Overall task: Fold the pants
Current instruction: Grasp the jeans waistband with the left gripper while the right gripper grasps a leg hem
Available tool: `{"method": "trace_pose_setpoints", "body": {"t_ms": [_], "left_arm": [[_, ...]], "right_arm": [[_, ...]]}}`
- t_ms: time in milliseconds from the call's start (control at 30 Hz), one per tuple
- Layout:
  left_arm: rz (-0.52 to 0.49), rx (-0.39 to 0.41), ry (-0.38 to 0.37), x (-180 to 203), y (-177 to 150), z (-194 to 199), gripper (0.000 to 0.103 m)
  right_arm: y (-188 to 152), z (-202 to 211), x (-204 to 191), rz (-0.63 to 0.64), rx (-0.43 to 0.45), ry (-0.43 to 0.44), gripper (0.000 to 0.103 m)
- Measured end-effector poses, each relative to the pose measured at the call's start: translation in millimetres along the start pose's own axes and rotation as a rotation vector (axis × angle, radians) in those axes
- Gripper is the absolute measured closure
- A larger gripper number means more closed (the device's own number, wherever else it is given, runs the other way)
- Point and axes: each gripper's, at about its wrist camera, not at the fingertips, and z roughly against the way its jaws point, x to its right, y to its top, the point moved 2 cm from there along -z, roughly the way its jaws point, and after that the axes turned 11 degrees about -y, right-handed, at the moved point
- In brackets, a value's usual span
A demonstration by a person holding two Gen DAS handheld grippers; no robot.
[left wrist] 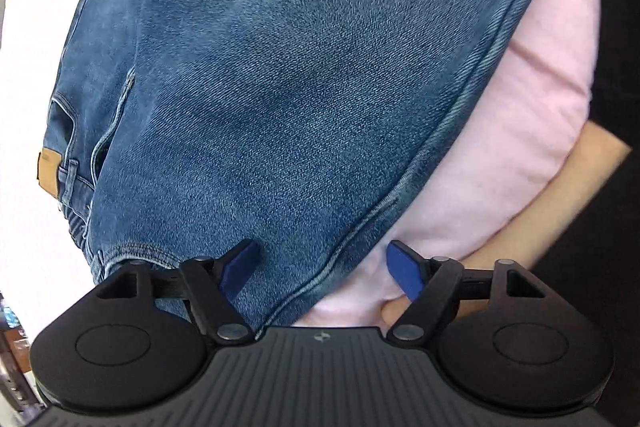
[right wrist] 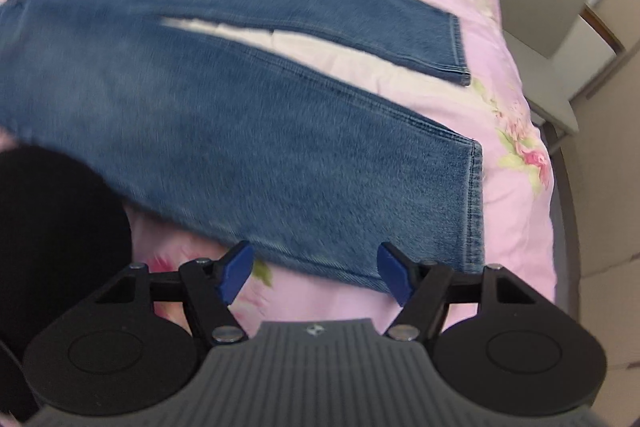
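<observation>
Blue jeans (right wrist: 224, 115) lie flat on a pink floral bedspread (right wrist: 516, 131), both legs spread apart with hems toward the right. In the left wrist view the jeans (left wrist: 280, 87) fill the frame, with the waistband and a tan leather patch (left wrist: 50, 173) at the left. My left gripper (left wrist: 324, 271) is open, its blue fingertips low over the near side seam of the jeans. My right gripper (right wrist: 316, 273) is open over the near edge of the nearer leg, close to its hem (right wrist: 474, 203).
A grey chair (right wrist: 548, 23) stands beyond the bed's right edge. A person's bare forearm (left wrist: 532, 203) shows at the right in the left wrist view, a dark sleeve (right wrist: 52, 223) at the left in the right wrist view. Beige floor lies to the right.
</observation>
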Motion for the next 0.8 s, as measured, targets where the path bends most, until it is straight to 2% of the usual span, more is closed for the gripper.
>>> {"method": "trace_pose_setpoints", "body": {"t_ms": [100, 200, 233, 267, 300, 333, 367, 400, 433, 467, 633, 800], "left_arm": [[-0.020, -0.012, 0.059, 8, 0, -1, 0.012], [0.013, 0.001, 0.071, 8, -8, 4, 0.019], [0.024, 0.009, 0.075, 7, -11, 7, 0.026], [0.033, 0.015, 0.085, 7, -15, 10, 0.037], [0.040, 0.025, 0.099, 8, -16, 14, 0.042], [0.043, 0.038, 0.104, 11, -19, 18, 0.052], [0.046, 0.054, 0.110, 13, -22, 22, 0.061], [0.053, 0.073, 0.118, 15, -23, 27, 0.065], [0.065, 0.093, 0.126, 17, -24, 32, 0.070], [0.084, 0.122, 0.138, 16, -24, 37, 0.074], [0.220, 0.277, 0.173, 12, -38, 72, 0.078], [0.354, 0.405, 0.219, -8, -50, 126, 0.080]], "right_arm": [[-7, -10, -8, 0.130, -0.004, -0.012, 0.037], [-11, -21, -21, 0.232, 0.026, -0.046, 0.037], [-12, -24, -25, 0.251, 0.041, -0.054, 0.037], [-12, -27, -28, 0.263, 0.055, -0.061, 0.038], [-13, -30, -31, 0.272, 0.067, -0.064, 0.038], [-13, -32, -33, 0.278, 0.075, -0.068, 0.044], [-11, -33, -35, 0.282, 0.079, -0.071, 0.057], [-11, -32, -38, 0.281, 0.088, -0.073, 0.061], [-11, -30, -40, 0.281, 0.102, -0.081, 0.070], [-10, -26, -41, 0.280, 0.112, -0.087, 0.084], [5, 4, -36, 0.224, 0.213, -0.178, 0.093], [42, 52, -13, 0.109, 0.319, -0.274, 0.098]]}}
